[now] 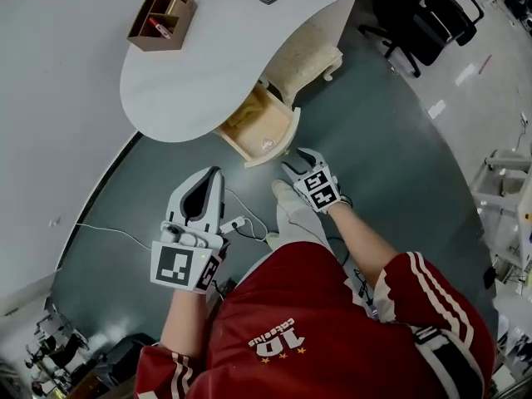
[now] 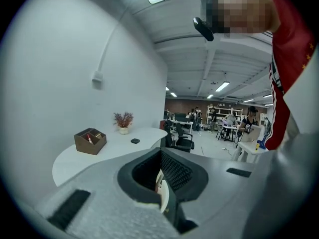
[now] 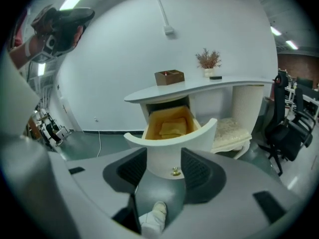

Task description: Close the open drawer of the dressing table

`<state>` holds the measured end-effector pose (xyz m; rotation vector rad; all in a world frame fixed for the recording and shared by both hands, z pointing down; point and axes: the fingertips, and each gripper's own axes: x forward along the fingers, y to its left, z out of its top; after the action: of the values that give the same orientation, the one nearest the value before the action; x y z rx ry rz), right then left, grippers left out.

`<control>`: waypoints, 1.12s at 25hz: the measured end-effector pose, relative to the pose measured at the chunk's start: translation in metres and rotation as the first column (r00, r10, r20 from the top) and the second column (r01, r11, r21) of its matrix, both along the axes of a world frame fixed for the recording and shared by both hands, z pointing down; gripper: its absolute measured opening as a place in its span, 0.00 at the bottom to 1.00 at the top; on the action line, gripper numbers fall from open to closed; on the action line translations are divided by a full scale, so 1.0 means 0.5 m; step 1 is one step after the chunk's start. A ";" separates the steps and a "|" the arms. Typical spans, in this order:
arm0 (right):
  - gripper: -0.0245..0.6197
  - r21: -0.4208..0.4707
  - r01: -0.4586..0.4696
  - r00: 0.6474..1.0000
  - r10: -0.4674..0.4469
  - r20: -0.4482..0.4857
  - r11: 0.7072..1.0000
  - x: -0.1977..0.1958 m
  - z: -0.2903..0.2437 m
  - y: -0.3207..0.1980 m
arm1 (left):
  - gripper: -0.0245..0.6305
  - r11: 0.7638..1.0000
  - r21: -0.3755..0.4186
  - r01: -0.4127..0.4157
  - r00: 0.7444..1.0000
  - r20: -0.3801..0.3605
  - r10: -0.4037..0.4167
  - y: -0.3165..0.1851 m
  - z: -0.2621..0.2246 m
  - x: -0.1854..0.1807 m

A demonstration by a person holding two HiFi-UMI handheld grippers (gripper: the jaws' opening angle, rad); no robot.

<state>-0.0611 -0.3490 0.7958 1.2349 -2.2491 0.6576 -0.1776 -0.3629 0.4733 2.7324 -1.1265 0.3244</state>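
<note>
The cream, curved-front wooden drawer [image 3: 172, 133] was left pulled out under the white rounded dressing table [image 1: 208, 56]. The right gripper [image 3: 167, 169], jaws spread, was levelled at its small brass knob [image 3: 175, 172]. A square, even push was called for. The left gripper [image 1: 213, 177], pressed together and empty, was held aside.

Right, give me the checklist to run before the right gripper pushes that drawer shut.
1. Drawer open, needs closing: ok.
2. Right gripper jaws apart and empty: ok.
3. Gripper lined up with the drawer: ok, the knob sits between its jaws.
4. Contact with the drawer front: not ok, the head view shows a gap.
5. Contents below the rim: ok, the folded yellowish item lies flat inside.
6. Left gripper out of the way: ok, held back, jaws together.
</note>
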 end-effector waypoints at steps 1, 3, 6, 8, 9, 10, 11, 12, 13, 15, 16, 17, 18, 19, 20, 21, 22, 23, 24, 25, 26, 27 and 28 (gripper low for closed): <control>0.36 -0.014 0.012 1.000 -0.012 -0.013 1.000 -0.003 0.018 -0.003 | 0.04 1.000 -0.010 -0.003 1.000 0.007 0.003 -0.006 0.008 0.004; 0.35 -0.038 0.040 0.998 -0.042 -0.053 0.998 -0.005 0.055 -0.008 | 0.04 1.000 -0.029 -0.009 1.000 0.022 0.010 -0.016 0.020 0.011; 0.35 -0.083 0.047 0.994 -0.055 -0.093 0.995 0.002 0.110 -0.013 | 0.04 0.999 -0.046 -0.015 0.999 0.034 0.016 -0.025 0.031 0.014; 0.35 -0.115 0.042 0.994 -0.054 -0.099 0.993 0.006 0.143 -0.016 | 0.04 0.998 -0.058 -0.002 0.999 0.039 0.004 -0.033 0.044 0.010; 0.34 -0.124 0.045 0.993 -0.058 -0.101 0.991 0.007 0.157 -0.019 | 0.04 0.998 -0.062 0.006 0.999 0.041 -0.003 -0.038 0.049 0.007; 0.34 -0.129 0.051 0.992 -0.065 -0.104 0.990 0.006 0.168 -0.022 | 0.04 0.998 -0.064 0.012 0.999 0.044 -0.010 -0.042 0.053 0.005; 0.34 -0.134 0.059 0.992 -0.073 -0.106 0.989 0.004 0.178 -0.025 | 0.04 0.998 -0.064 0.017 0.999 0.045 -0.014 -0.046 0.055 0.003; 0.34 -0.138 0.066 0.991 -0.081 -0.106 0.988 0.000 0.186 -0.028 | 0.04 0.998 -0.064 0.020 0.999 0.047 -0.017 -0.050 0.056 0.000; 0.34 -0.143 0.073 0.991 -0.088 -0.104 0.987 -0.005 0.194 -0.029 | 0.04 0.998 -0.065 0.024 0.999 0.048 -0.021 -0.053 0.058 -0.003; 0.34 -0.156 0.083 0.990 -0.100 -0.104 0.984 -0.014 0.209 -0.030 | 0.04 0.997 -0.074 0.034 0.998 0.051 -0.030 -0.056 0.065 -0.010; 0.34 -0.162 0.085 0.989 -0.103 -0.106 0.983 -0.017 0.216 -0.030 | 0.04 0.996 -0.079 0.038 0.998 0.051 -0.034 -0.057 0.070 -0.012; 0.34 -0.167 0.083 0.989 -0.103 -0.111 0.982 -0.017 0.223 -0.032 | 0.04 0.996 -0.084 0.042 0.998 0.050 -0.038 -0.059 0.076 -0.014; 0.34 -0.167 0.078 0.988 -0.099 -0.119 0.983 -0.015 0.230 -0.036 | 0.04 0.995 -0.090 0.045 0.998 0.049 -0.040 -0.060 0.081 -0.015; 0.33 -0.162 0.070 0.987 -0.092 -0.131 0.984 -0.011 0.235 -0.041 | 0.04 0.994 -0.094 0.047 0.998 0.049 -0.043 -0.062 0.087 -0.017; 0.21 -0.155 0.063 0.986 -0.085 -0.142 0.986 -0.008 0.239 -0.045 | 0.04 0.994 -0.098 0.049 0.998 0.050 -0.045 -0.063 0.092 -0.019; 0.22 -0.148 0.058 0.986 -0.080 -0.147 0.987 -0.006 0.241 -0.047 | 0.04 0.994 -0.101 0.051 0.998 0.052 -0.046 -0.064 0.096 -0.021; 0.21 -0.145 0.056 0.986 -0.077 -0.147 0.988 -0.005 0.241 -0.048 | 0.04 0.993 -0.103 0.052 0.997 0.055 -0.047 -0.063 0.100 -0.022; 0.21 -0.145 0.056 0.986 -0.077 -0.146 0.988 -0.006 0.241 -0.048 | 0.04 0.993 -0.105 0.054 0.997 0.057 -0.048 -0.063 0.102 -0.025; 0.21 -0.148 0.057 0.986 -0.079 -0.145 0.987 -0.006 0.242 -0.047 | 0.04 0.993 -0.107 0.056 0.997 0.058 -0.050 -0.063 0.105 -0.027; 0.21 -0.151 0.059 0.986 -0.081 -0.144 0.987 -0.007 0.242 -0.048 | 0.04 0.992 -0.108 0.059 0.997 0.059 -0.052 -0.064 0.106 -0.029; 0.21 -0.153 0.059 0.987 -0.081 -0.142 0.986 -0.008 0.243 -0.050 | 0.04 0.992 -0.108 0.061 0.997 0.060 -0.055 -0.065 0.107 -0.032; 0.21 -0.153 0.059 0.987 -0.081 -0.139 0.986 -0.010 0.243 -0.054 | 0.04 0.992 -0.107 0.064 0.996 0.062 -0.058 -0.067 0.107 -0.034; 0.21 -0.152 0.060 0.987 -0.081 -0.136 0.987 -0.013 0.242 -0.057 | 0.04 0.992 -0.107 0.067 0.996 0.065 -0.060 -0.068 0.107 -0.036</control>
<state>-0.0674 -0.3775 0.9170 1.0902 -2.0778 0.6752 -0.1957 -0.3970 0.5269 2.6023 -1.1725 0.4503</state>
